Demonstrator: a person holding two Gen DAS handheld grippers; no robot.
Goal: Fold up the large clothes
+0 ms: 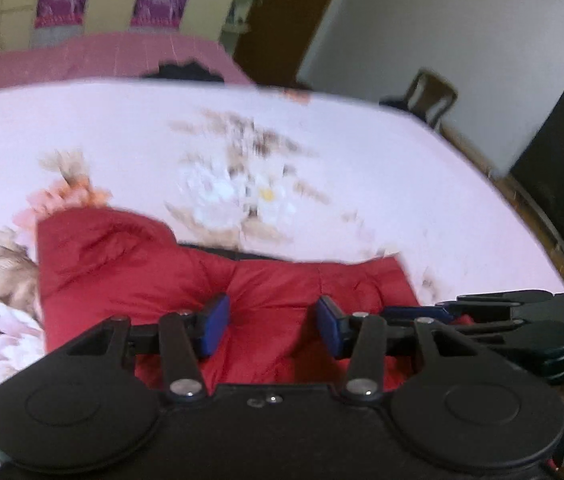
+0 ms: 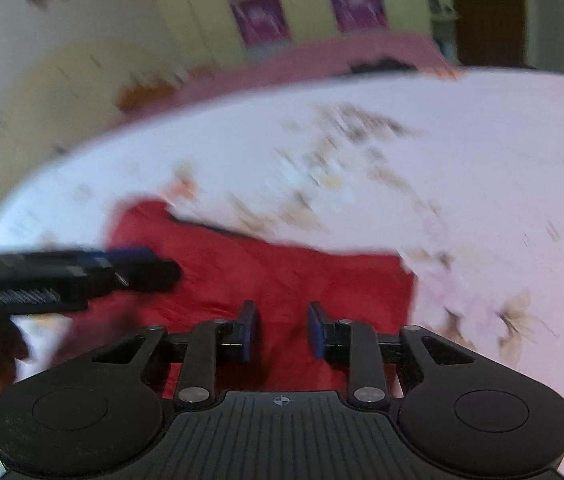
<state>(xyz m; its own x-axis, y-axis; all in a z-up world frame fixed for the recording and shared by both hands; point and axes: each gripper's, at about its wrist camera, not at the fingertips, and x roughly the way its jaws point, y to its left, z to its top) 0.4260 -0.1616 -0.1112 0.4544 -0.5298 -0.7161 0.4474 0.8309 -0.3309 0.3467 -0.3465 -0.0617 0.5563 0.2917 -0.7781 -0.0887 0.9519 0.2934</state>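
Observation:
A red padded garment [image 1: 121, 264] lies folded on a pale pink floral bedsheet [image 1: 362, 160], near its front edge. My left gripper [image 1: 271, 320] hovers over the garment's near part, its blue pads [image 1: 213, 328] apart with only red cloth showing in the gap behind them. The right gripper [image 1: 414, 312] reaches in from the right at the garment's right edge. In the right wrist view the same garment [image 2: 282, 272] lies below my right gripper [image 2: 282, 328], whose pads stand apart with nothing pinched. The left gripper [image 2: 133, 264] enters from the left, over the cloth.
Behind the sheet [image 2: 482, 160] is a second bed with a darker pink cover [image 1: 121, 52] and something dark on it [image 1: 181, 70]. A wooden chair [image 1: 430, 96] and a dark box [image 1: 562, 144] stand at the right. Yellow wardrobe doors [image 2: 185, 12] line the back wall.

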